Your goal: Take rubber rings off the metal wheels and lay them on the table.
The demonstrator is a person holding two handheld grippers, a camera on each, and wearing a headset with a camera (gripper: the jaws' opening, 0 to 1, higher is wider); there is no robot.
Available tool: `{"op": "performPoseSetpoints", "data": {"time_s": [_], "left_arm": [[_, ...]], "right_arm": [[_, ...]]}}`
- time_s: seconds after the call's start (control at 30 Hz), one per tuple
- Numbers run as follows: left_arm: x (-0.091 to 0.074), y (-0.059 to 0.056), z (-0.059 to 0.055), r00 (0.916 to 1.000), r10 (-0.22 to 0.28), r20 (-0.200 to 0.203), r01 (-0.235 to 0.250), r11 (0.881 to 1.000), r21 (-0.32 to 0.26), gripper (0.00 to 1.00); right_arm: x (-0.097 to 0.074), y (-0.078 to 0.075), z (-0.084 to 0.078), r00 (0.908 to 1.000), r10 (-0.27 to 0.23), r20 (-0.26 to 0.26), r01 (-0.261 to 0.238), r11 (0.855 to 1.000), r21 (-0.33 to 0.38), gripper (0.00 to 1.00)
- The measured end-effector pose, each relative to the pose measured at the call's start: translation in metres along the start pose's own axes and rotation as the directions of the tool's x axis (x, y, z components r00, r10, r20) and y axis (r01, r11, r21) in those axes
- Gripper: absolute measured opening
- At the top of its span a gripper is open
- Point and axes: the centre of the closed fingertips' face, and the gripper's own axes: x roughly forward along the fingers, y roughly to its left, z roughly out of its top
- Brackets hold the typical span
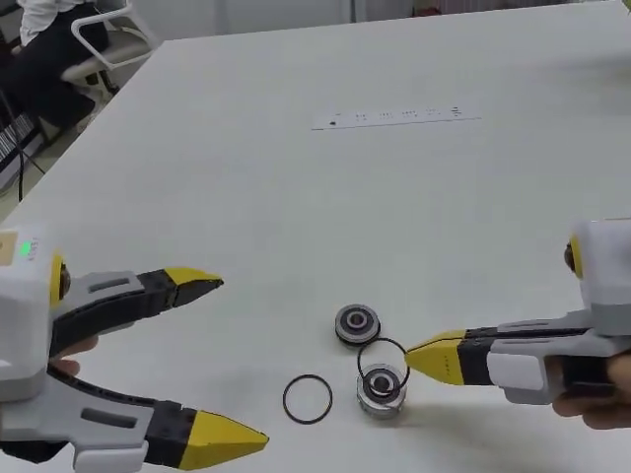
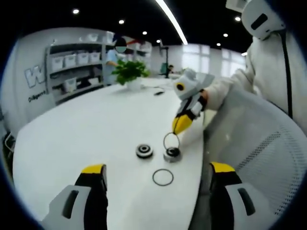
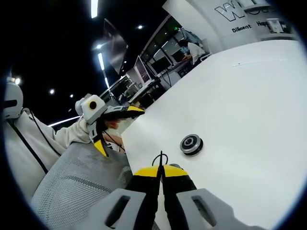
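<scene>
Two metal wheels sit near the table's front edge: one (image 1: pixel 356 323) still wears its dark ring, the other (image 1: pixel 381 387) lies just in front of it. My right gripper (image 1: pixel 412 357) comes in from the right, shut on a thin black rubber ring (image 1: pixel 381 347) that hangs at the nearer wheel's top edge. In the right gripper view the held ring (image 3: pixel 159 158) stands edge-on above the closed jaws, with the ringed wheel (image 3: pixel 191 143) beyond. A loose ring (image 1: pixel 308 399) lies flat on the table. My left gripper (image 1: pixel 242 362) stands open left of the loose ring (image 2: pixel 163 177), holding nothing.
A long white strip with small markings (image 1: pixel 394 116) lies far across the white table (image 1: pixel 296 177). An office chair (image 1: pixel 110 39) and a seated person are off the far left corner. The table's near edge runs just below the wheels.
</scene>
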Motion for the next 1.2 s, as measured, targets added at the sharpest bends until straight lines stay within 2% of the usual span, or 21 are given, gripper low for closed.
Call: {"op": "performPoseSetpoints", "data": {"time_s": [0.37,0.63,0.87,1.2], "left_arm": [[0.001,0.001,-0.011,1.0,-0.001,-0.006,0.0,0.999,-0.043,0.92],[0.006,-0.003,-0.016,0.9994,-0.024,-0.024,0.023,0.998,-0.058,0.95],[0.006,-0.004,-0.017,0.9994,-0.025,-0.024,0.024,0.998,-0.062,0.96],[0.007,-0.003,-0.019,0.9993,-0.024,-0.029,0.022,0.997,-0.073,0.96]], "right_arm": [[0.006,0.008,0.017,0.9997,0.021,-0.012,-0.022,0.999,-0.044,0.0],[0.018,0.014,0.021,0.9982,0.047,-0.037,-0.049,0.997,-0.066,0.0],[0.033,0.018,0.019,0.9939,0.069,-0.086,-0.077,0.993,-0.095,0.0],[0.051,0.018,0.006,0.981,0.083,-0.176,-0.106,0.986,-0.129,0.0]]}}
